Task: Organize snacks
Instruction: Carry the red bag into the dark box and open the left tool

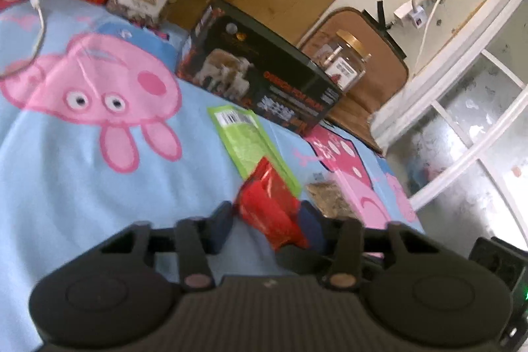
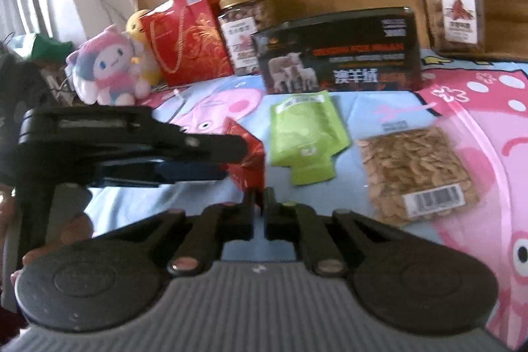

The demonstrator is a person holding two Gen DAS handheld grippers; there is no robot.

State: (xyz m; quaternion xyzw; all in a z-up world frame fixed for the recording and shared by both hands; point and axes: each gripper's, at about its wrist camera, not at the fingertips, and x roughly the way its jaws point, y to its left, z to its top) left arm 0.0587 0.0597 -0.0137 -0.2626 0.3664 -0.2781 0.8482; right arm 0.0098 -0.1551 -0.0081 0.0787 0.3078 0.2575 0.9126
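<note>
The left gripper (image 1: 269, 225) pinches a red snack packet (image 1: 270, 207) low over the cartoon bedsheet (image 1: 82, 187), beside the green pouch (image 1: 250, 144). The right gripper (image 2: 259, 213) is shut, holding nothing, just behind. The crinkly foil could slip out if held by one edge. Both grippers tilt downward.

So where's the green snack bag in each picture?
Left wrist view: the green snack bag lies mid-frame on the cartoon pig sheet, just past the red packet between the left gripper's fingers.
Right wrist view: the green snack bag lies centre frame, between the red packet and the clear bag of seeds.
Shared landmark: the black box with sheep stands right behind it in both.
</note>
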